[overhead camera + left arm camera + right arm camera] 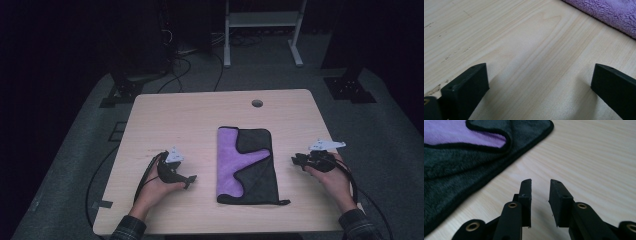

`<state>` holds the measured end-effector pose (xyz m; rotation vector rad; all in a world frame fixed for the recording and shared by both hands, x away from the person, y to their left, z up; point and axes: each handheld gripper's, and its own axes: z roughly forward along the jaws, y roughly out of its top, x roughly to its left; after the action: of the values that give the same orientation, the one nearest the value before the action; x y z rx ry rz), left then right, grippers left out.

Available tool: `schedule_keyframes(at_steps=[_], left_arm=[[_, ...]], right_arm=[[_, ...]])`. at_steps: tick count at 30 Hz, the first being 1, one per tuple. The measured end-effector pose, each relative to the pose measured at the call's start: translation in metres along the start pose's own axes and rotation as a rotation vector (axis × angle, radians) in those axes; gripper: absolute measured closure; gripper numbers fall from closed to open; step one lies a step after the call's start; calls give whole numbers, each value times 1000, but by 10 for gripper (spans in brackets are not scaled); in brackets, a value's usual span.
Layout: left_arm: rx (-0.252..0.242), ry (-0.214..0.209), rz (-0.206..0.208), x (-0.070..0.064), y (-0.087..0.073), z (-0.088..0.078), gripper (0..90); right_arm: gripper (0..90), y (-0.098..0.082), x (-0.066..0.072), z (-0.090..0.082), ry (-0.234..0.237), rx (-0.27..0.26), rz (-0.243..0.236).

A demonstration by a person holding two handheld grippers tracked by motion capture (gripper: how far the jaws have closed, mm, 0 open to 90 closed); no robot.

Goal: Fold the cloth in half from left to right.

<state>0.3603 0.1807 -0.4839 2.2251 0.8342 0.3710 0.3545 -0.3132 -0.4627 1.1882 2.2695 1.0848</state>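
— One cloth (245, 165) on our list: purple on one face, dark grey on the other, black-edged. It lies near the middle of the table (165, 115), folded lengthwise, with a grey flap turned over the purple at the far end and another across the near half. We judge the folding to be partly done, since purple is still exposed between the flaps.

— Two grippers next. How do we enter them?

— The left gripper (187, 181) rests low by the cloth's left edge, apart from it. In the left gripper view its jaws stand wide, bare wood between them, and the purple pile (614, 12) crosses the far corner. We hold nothing there.

— And the right gripper (298, 160)?

— It sits just off the cloth's right edge, pointing toward it. In the right gripper view the jaws are nearly together with a narrow gap, nothing between them, and the grey hem (506, 162) lies ahead on the left. No grip on the cloth.

— Why do we stand one on each side?

— Our reading: with a hand at either long edge, we can take whichever edge the next fold needs.

— Anything else for the entry?

— A round hole (257, 103) in the tabletop near the far edge, and a white stand (262, 30) on the floor beyond.
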Motion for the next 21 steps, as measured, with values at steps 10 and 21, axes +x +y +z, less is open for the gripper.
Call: schedule_keyframes(at_steps=[10, 21], left_arm=[[4, -1, 0, 0, 0, 0, 0], [4, 1, -1, 0, 0, 0, 0]], right_arm=[[751, 30, 4, 3, 55, -41, -8], [739, 56, 18, 17, 112, -70, -40]])
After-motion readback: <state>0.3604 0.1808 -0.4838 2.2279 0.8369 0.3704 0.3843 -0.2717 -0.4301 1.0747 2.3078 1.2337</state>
